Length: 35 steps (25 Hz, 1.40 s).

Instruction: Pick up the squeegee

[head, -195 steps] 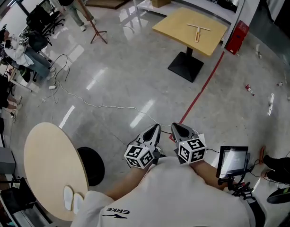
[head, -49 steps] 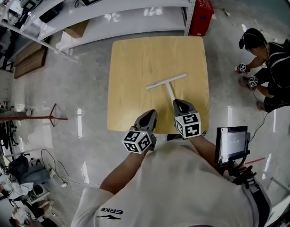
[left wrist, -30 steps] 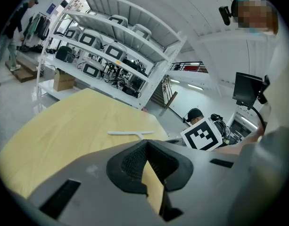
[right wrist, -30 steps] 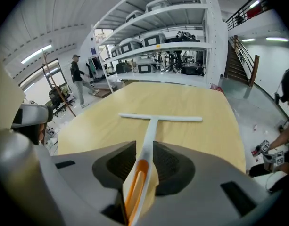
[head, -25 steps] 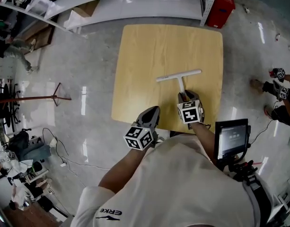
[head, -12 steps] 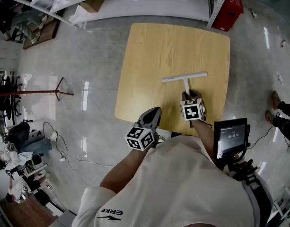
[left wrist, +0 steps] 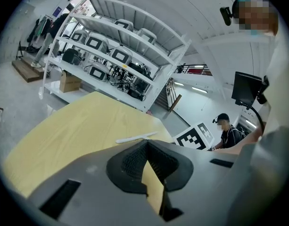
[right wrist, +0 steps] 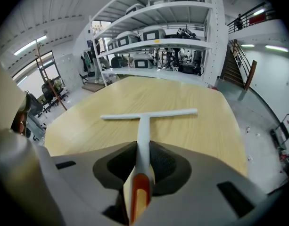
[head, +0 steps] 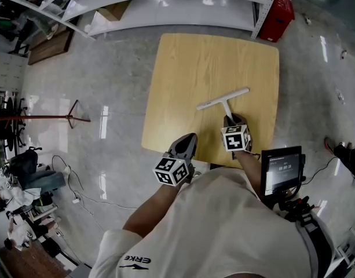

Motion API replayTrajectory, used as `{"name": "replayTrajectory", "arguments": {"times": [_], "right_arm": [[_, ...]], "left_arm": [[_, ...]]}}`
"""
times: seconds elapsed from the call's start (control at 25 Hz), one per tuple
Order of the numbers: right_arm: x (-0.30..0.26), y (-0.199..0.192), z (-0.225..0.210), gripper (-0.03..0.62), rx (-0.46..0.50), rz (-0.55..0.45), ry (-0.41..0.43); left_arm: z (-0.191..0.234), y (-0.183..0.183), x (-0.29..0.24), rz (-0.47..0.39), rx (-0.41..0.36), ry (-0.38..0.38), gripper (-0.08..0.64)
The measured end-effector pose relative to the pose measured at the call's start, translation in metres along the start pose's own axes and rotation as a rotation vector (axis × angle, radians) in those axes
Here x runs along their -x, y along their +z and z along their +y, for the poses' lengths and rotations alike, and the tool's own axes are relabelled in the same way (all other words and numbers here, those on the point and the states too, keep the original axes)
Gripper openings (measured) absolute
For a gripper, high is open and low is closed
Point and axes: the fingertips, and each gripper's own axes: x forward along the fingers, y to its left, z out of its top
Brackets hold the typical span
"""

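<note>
Right claw [head: 232,119] grips squeegee [head: 222,99] over wooden table [head: 189,74]; white shelving [head: 183,4] behind

Person wears a white short-sleeved T-shirt [head: 223,230] with small black lettering; grey left gripper [head: 187,138] and right gripper [head: 230,119] carry black-and-white marker cubes.

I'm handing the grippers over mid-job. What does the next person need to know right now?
Right gripper: shut on the squeegee, by its handle.
Left gripper: shut, empty, at the near edge of the wooden table.
Squeegee: over the table, T-head pointing away. Whether it has cleared the surface can't be told.
Done: the grasp.
Left: lift it clear.
</note>
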Motion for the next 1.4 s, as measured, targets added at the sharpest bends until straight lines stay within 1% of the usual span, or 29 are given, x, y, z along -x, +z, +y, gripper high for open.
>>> {"name": "replayTrajectory", "arguments": {"times": [0.2,0.32,0.52,0.8,1.0,1.2,1.4], "right_arm": [[0.002,0.01,-0.001,0.084,-0.009,-0.051,0.004],[0.01,0.014,0.007,0.084,-0.015,-0.073,0.003],[0.04,0.013,0.029,0.084,-0.039,-0.128,-0.007],[0.078,0.027,0.038,0.084,-0.07,-0.22,-0.011],[0.137,0.002,0.074,0.084,-0.099,-0.292,-0.012],[0.152,0.019,0.078,0.084,-0.127,-0.34,0.016],[0.173,0.02,0.09,0.084,-0.138,-0.392,0.036]], "left_arm": [[0.002,0.006,-0.006,-0.012,-0.009,-0.009,0.005],[0.004,0.007,0.001,-0.017,-0.012,-0.016,0.005],[0.001,0.003,0.03,-0.04,-0.023,-0.045,0.005],[-0.007,0.01,0.047,-0.084,-0.04,-0.075,0.003],[-0.024,-0.012,0.1,-0.115,-0.061,-0.11,0.005],[-0.024,0.004,0.095,-0.15,-0.067,-0.12,0.003],[-0.027,0.007,0.105,-0.181,-0.079,-0.134,0.005]]}}
